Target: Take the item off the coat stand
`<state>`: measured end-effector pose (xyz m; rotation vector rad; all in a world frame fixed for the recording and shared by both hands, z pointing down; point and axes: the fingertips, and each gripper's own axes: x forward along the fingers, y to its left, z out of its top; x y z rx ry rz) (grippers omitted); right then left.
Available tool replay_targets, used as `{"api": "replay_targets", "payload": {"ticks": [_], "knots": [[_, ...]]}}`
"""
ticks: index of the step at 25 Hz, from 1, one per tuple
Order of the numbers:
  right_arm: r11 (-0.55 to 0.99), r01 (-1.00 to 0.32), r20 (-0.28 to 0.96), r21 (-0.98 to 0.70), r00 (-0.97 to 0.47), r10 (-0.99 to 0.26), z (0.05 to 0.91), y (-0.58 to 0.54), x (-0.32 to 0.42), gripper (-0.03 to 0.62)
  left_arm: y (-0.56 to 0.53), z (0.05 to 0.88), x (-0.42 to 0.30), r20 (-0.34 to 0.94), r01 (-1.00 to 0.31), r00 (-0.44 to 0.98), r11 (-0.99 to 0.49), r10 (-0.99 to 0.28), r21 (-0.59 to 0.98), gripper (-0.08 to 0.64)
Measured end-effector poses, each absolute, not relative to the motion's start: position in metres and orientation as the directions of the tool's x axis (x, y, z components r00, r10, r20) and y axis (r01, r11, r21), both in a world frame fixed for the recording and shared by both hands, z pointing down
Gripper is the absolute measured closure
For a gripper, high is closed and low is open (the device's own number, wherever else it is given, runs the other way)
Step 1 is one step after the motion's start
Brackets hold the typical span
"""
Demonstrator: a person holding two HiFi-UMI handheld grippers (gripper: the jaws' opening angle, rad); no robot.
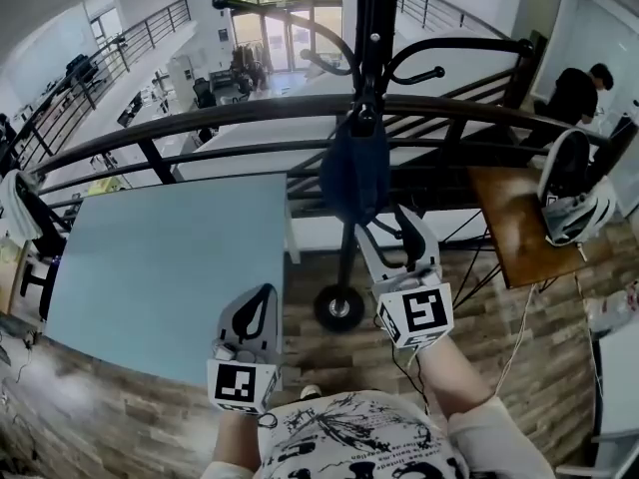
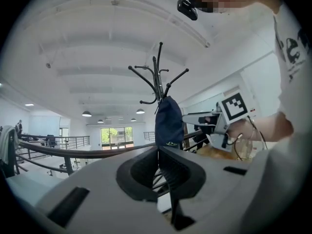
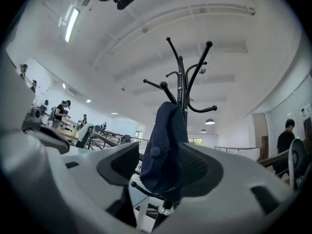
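Observation:
A dark blue cap [image 1: 351, 173] hangs from a hook of the black coat stand [image 1: 374, 18], whose round base [image 1: 339, 307] rests on the wooden floor. My right gripper [image 1: 387, 223] is raised to the cap's lower edge. In the right gripper view its jaws stand apart with the cap [image 3: 163, 150] hanging between them, close against the right-hand pad, and the right gripper [image 3: 161, 165] is open. My left gripper [image 1: 262, 297] is lower and to the left, away from the stand, with its jaws together. The left gripper view looks up at the cap [image 2: 168, 123] and the right gripper [image 2: 214, 123].
A light blue table [image 1: 170, 267] lies to the left of the stand. A black curved railing [image 1: 200, 128] runs across behind it. At the right a wooden table [image 1: 514, 228] carries a white and black object [image 1: 574, 193]. A person [image 1: 579, 88] is at the back right.

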<state>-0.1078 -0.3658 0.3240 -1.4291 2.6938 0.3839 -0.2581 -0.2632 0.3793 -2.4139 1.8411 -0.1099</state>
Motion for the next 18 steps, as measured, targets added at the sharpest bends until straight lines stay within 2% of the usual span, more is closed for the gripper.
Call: {"api": "replay_targets", "payload": {"ticks": [5,10,14,15,18], "knots": [[0.506,-0.844,-0.176,0.175,-0.533,-0.828,0.299,-0.394,-0.120,0.304,-0.278,0.377,-0.270,0.010,-0.945,0.299,-0.298,-0.954,-0.132,0.555],[0.457,-0.867,-0.132,0.198,-0.486,-0.864,0.304,-0.422,-0.130,0.294,-0.286,0.382,-0.279,0.018,-0.942,0.312,-0.312,-0.950,-0.121,0.555],[0.413,-0.887,-0.107,0.208,-0.440,-0.892,0.305,-0.436,-0.130,0.348,-0.291,0.386,-0.283,0.025,-0.936,0.331,-0.332,-0.943,-0.120,0.555],[0.399,-0.892,-0.102,0.211,-0.426,-0.899,0.304,-0.440,-0.129,0.395,-0.293,0.385,-0.284,0.025,-0.935,0.334,-0.335,-0.942,-0.121,0.555],[0.386,-0.895,-0.090,0.222,-0.413,-0.906,0.305,-0.446,-0.126,0.482,-0.299,0.386,-0.284,0.017,-0.932,0.342,-0.341,-0.940,-0.120,0.555]]}}
